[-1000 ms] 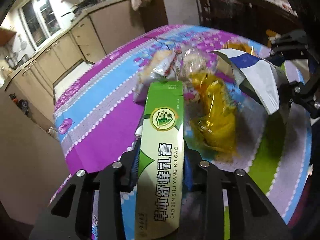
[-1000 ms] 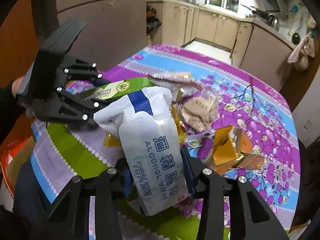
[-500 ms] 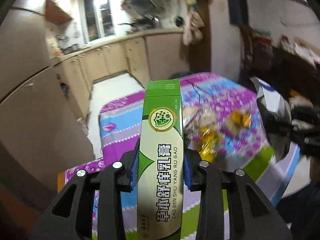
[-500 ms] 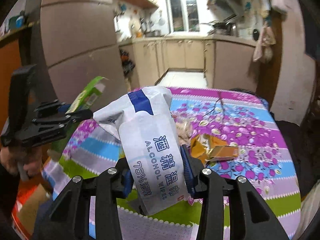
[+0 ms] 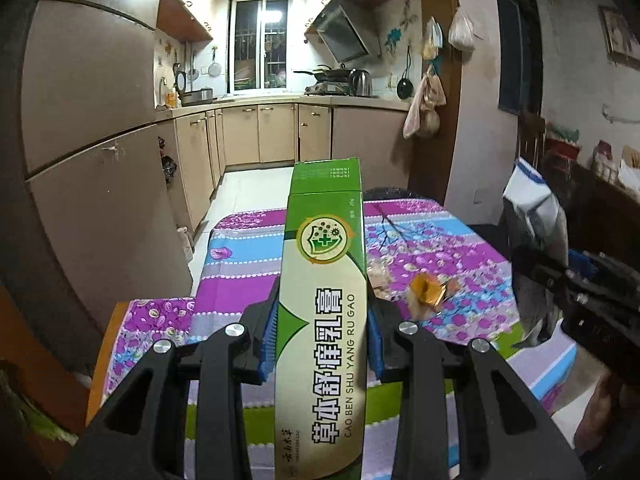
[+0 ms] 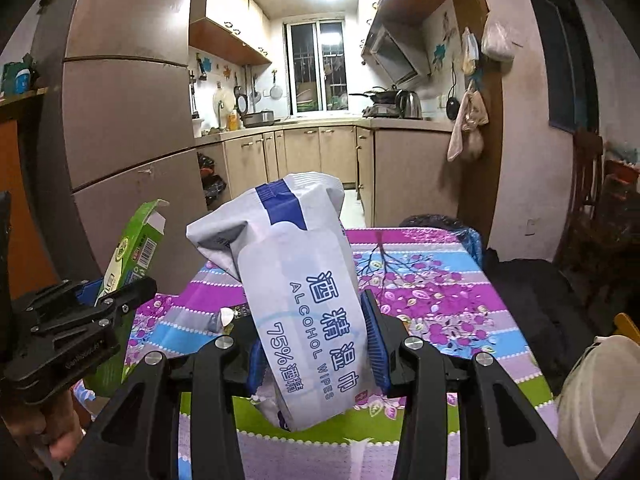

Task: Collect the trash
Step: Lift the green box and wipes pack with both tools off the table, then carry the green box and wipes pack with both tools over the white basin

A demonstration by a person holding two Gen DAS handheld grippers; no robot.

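My left gripper [image 5: 322, 332] clamps green carton [image 5: 326, 300]; right gripper [image 6: 316, 338] clamps wipes pack [image 6: 296, 280]. Gold wrapper [image 5: 428, 292] on tablecloth [image 5: 460, 240] ahead; fridge [image 5: 92, 160] looms left.

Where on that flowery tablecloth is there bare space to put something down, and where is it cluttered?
The blue and purple stripes at the far left of the tablecloth, beyond the green box, look bare. So does the green stripe along the near edge. Clutter sits mid-table: a gold wrapper and a paler one just right of the box. The alcohol wipes pack hides part of the cloth.
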